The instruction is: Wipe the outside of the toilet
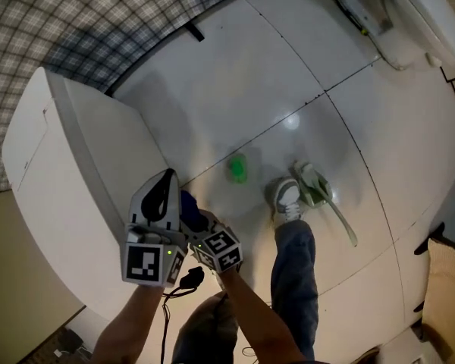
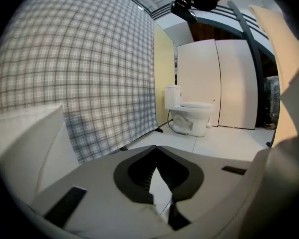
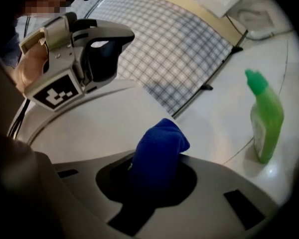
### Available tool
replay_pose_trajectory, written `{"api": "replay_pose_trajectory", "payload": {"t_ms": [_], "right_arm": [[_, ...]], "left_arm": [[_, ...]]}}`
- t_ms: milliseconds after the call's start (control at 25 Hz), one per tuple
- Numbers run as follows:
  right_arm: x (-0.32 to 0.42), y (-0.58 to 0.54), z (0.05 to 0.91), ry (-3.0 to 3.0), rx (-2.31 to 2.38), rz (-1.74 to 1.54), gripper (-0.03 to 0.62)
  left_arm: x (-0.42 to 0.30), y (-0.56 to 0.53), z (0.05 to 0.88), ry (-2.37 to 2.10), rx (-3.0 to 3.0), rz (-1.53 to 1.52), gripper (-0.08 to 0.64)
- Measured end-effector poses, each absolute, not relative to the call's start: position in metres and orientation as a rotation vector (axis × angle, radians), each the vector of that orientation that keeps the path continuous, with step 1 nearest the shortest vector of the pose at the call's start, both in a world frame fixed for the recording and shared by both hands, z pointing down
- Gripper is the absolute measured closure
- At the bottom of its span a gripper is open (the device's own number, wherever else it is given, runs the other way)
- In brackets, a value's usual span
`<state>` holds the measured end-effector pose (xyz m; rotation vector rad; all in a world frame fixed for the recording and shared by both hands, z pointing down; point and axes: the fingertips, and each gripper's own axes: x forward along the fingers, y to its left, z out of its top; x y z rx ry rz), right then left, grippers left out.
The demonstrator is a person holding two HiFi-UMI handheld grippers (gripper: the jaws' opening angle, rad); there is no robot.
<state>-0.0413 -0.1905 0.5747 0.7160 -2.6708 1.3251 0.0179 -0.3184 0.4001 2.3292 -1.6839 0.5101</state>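
Note:
The white toilet [image 1: 409, 21] stands at the far end of the tiled floor and shows small in the left gripper view [image 2: 189, 116]. My right gripper [image 3: 158, 164] is shut on a folded blue cloth [image 3: 157, 151], which sticks up out of its jaws. In the head view both grippers sit close together near my body, the right gripper [image 1: 201, 222] with the cloth [image 1: 191, 207] just beside the left gripper [image 1: 167, 179]. The left gripper [image 2: 156, 148] has its tips touching and holds nothing. Both are far from the toilet.
A green cleaner bottle [image 1: 237, 168] stands on the floor ahead, at the right in the right gripper view [image 3: 265, 121]. A white cabinet [image 1: 68, 173] is at my left, a plaid curtain [image 1: 98, 21] beyond it. My shoe [image 1: 287, 199] rests beside a pale green long-handled tool [image 1: 322, 196].

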Motion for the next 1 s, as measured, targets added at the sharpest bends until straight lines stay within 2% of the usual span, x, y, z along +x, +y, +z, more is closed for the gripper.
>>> {"api": "replay_pose_trajectory", "payload": {"t_ms": [280,520,680,1000], "right_arm": [[0.021,-0.200,0.409,-2.827,1.085,1.011,0.525],[0.058,-0.170,0.297,-2.878,1.263,0.813,0.525],[0.069,-0.137,0.273,-2.875,1.314,0.769,0.525],[0.051,-0.032,0.282,-2.813,1.459,0.791,0.525]], "left_arm": [[0.033,-0.264,0.285,-1.590,2.517,0.404,0.554],[0.046,-0.216,0.243,-1.444,2.590,0.371,0.555],[0.045,-0.174,0.245,-1.395,2.624,0.401,0.555],[0.022,-0.068,0.247,-1.273,2.698,0.456,0.555]]}}
